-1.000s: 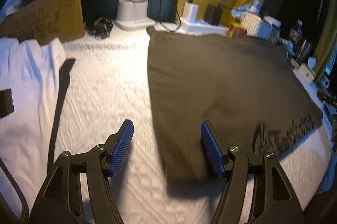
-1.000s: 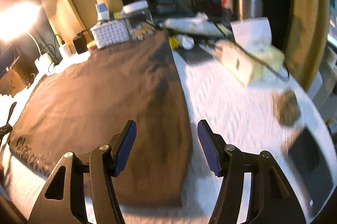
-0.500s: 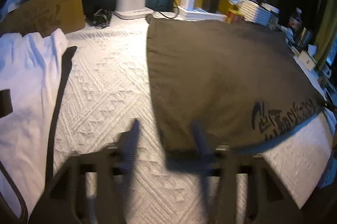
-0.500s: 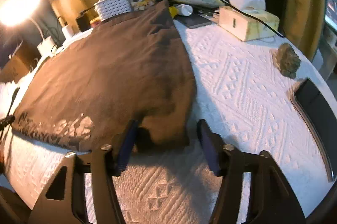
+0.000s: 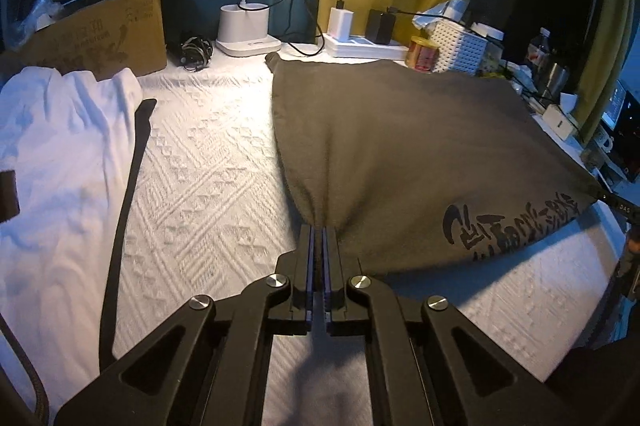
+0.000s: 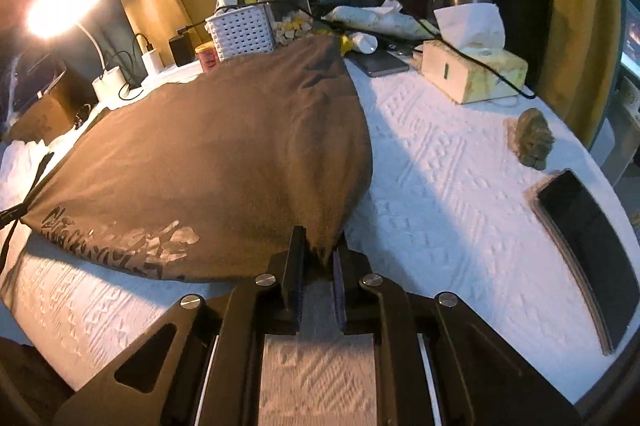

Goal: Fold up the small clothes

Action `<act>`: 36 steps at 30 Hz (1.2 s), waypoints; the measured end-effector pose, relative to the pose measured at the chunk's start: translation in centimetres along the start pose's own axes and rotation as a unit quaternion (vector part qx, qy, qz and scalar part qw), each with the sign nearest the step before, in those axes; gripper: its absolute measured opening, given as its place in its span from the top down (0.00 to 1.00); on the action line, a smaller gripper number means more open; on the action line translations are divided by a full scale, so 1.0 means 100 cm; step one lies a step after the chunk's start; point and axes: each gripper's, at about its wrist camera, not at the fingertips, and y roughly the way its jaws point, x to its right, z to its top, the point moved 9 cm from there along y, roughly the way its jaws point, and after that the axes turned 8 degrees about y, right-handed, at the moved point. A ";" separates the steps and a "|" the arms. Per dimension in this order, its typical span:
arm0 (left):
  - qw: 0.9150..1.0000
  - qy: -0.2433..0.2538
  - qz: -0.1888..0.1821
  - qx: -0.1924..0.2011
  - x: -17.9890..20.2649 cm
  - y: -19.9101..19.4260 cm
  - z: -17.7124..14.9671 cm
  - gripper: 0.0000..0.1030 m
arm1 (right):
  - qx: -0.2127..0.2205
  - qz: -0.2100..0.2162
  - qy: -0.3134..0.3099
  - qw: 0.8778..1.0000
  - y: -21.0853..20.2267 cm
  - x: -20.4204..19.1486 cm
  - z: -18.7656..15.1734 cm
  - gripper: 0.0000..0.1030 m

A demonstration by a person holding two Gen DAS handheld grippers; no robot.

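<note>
Brown shirt [image 5: 400,154] on white surface [image 5: 208,186]: we've just closed left hand-held gripper [image 5: 319,238] & right hand-held gripper [image 6: 320,250] on its near corners, hem now lifted — ready to fold fwd.

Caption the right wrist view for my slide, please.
Right gripper pinches the brown garment's near corner on the white tablecloth.

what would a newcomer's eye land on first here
The big brown garment spread across the white textured cloth, with dark lettering near its front edge. The left gripper and right gripper each pinch a near corner. A lit desk lamp glares at the back.
</note>
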 end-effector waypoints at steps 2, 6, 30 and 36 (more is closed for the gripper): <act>1.000 0.000 -0.005 -0.001 0.003 -0.005 -0.005 0.98 | 0.002 -0.004 -0.003 1.000 -0.005 0.000 -0.003 0.87; 1.000 0.001 -0.010 -0.005 0.008 -0.011 -0.018 0.98 | 0.004 -0.009 -0.006 1.000 -0.016 0.003 -0.013 0.87; 0.999 -0.017 0.014 -0.047 0.001 -0.023 -0.048 0.62 | -0.026 -0.027 0.025 0.999 -0.025 0.019 -0.050 0.85; 0.999 -0.022 0.018 -0.023 -0.012 -0.018 -0.019 0.47 | -0.007 -0.048 0.026 0.998 -0.035 0.022 -0.029 0.75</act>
